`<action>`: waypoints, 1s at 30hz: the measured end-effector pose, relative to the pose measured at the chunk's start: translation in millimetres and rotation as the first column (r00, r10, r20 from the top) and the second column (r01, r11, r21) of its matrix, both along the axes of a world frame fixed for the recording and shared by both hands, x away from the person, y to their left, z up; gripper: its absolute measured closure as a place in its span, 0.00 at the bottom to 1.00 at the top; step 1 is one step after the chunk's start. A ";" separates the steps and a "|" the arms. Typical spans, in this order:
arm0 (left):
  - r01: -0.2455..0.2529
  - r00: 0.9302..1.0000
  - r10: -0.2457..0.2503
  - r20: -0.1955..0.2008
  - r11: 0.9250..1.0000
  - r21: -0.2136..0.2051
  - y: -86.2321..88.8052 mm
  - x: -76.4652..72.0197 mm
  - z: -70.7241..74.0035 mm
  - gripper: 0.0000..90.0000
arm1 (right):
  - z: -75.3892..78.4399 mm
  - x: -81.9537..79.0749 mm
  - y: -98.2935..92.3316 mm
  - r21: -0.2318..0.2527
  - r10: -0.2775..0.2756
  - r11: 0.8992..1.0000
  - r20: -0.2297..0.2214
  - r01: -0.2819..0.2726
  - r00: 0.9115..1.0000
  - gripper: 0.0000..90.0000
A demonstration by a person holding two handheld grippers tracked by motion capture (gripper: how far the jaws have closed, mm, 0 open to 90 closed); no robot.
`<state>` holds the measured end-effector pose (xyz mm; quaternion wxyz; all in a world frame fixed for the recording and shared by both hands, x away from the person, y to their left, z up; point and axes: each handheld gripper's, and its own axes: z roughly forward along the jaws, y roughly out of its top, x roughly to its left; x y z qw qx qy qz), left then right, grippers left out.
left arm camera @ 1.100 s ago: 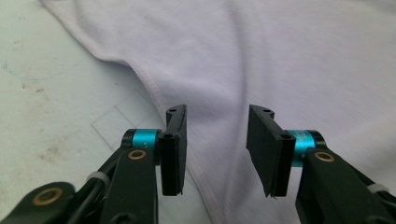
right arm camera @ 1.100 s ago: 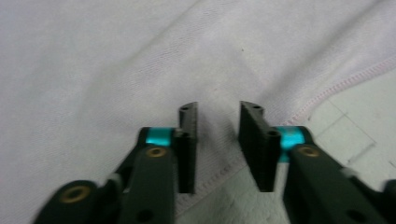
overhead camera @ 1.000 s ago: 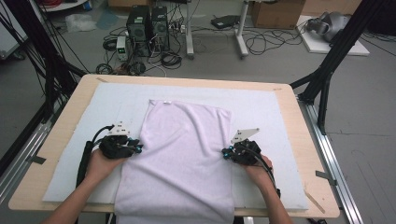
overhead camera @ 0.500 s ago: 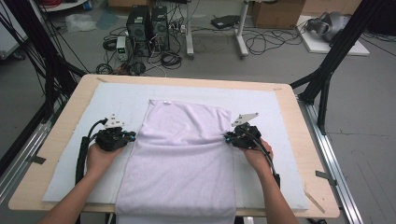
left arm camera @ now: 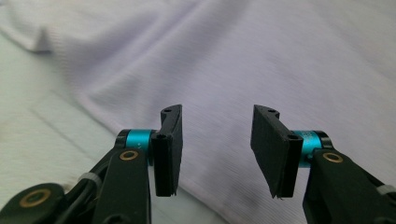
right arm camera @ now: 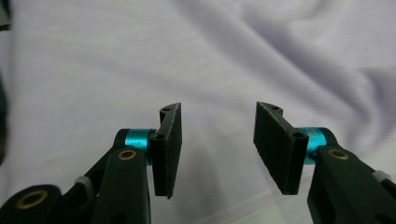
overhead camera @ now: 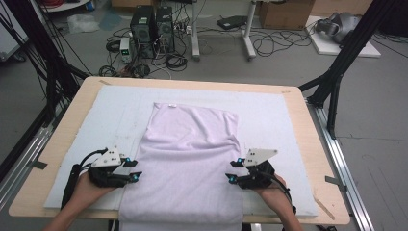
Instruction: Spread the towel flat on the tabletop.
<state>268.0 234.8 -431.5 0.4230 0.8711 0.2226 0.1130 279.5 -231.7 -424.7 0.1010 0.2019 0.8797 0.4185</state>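
Observation:
A lavender garment [overhead camera: 187, 159] lies folded flat in a long strip on the white mat [overhead camera: 269, 115], its near end hanging over the table's front edge. My left gripper [overhead camera: 133, 169] sits at the garment's left edge, pointing inward. In the left gripper view its jaws [left arm camera: 217, 154] stand open over the fabric [left arm camera: 280, 56], having just been opening, with nothing between the pads. My right gripper [overhead camera: 234, 169] faces it at the right edge. Its jaws [right arm camera: 217, 151] have also just been opening and are open above the cloth [right arm camera: 140, 60] without touching it.
The mat covers a wooden table [overhead camera: 308, 144] with metal rails along both sides. Beyond the far edge, computer towers [overhead camera: 151, 24], cables and a box stand on the floor. Black frame struts [overhead camera: 337, 72] rise at both far corners.
Both grippers have slid toward the near edge along the garment's sides and their jaws have opened. The cloth's sides now lie straighter and flat.

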 end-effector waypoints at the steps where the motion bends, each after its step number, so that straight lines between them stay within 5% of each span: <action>1: 0.017 1.000 -0.017 -0.013 1.000 0.001 -0.2 -4.2 -1.6 0.59 | -2.6 -4.6 0.7 0.002 0.022 1.000 -0.005 -0.022 1.000 0.56; 6: 0.120 0.991 -0.117 -0.064 0.992 0.036 -1.0 -22.2 -10.7 0.64 | -13.6 -24.6 5.0 -0.025 0.136 0.990 -0.076 -0.139 0.988 0.57; 8: 0.137 0.990 -0.136 -0.038 0.990 0.024 -0.4 -29.0 -13.5 0.75 | -18.5 -26.9 6.9 -0.051 0.168 0.983 -0.113 -0.175 0.979 0.65; 10: 0.132 0.991 -0.131 -0.036 0.991 0.023 -2.7 -33.1 -13.6 0.97 | -19.4 -29.0 6.3 -0.041 0.172 0.983 -0.099 -0.176 0.980 0.94; 12: 0.131 0.991 -0.129 -0.043 0.991 0.038 -3.7 -35.2 -11.6 0.98 | -19.7 -28.6 7.2 -0.035 0.198 0.979 -0.111 -0.203 0.974 0.98; 19: 0.147 0.988 -0.146 -0.046 0.988 0.038 7.8 -60.2 -5.1 0.98 | -15.3 -47.3 -0.1 -0.025 0.229 0.972 -0.106 -0.233 0.968 0.99; 23: 0.181 0.983 -0.181 -0.032 0.983 0.013 9.6 -74.3 2.8 0.96 | -4.7 -63.1 -2.4 0.001 0.307 0.951 -0.128 -0.309 0.943 0.97; 25: 0.165 0.986 -0.165 -0.019 0.986 0.029 7.9 -72.3 3.2 0.75 | -0.5 -64.4 -4.4 0.025 0.293 0.956 -0.119 -0.292 0.949 0.89; 27: 0.150 0.989 -0.150 -0.022 0.988 0.035 3.9 -65.2 -0.3 0.65 | -0.1 -59.2 -3.6 0.025 0.253 0.968 -0.109 -0.252 0.961 0.77; 29: 0.161 0.987 -0.160 -0.023 0.984 0.070 -0.9 -60.9 -4.8 0.65 | -4.3 -55.2 2.0 0.002 0.259 0.966 -0.116 -0.260 0.959 0.74; 30: 0.175 0.985 -0.173 -0.027 0.981 0.082 -2.9 -60.5 -6.6 0.73 | -7.6 -54.3 6.3 -0.015 0.271 0.961 -0.123 -0.274 0.955 0.74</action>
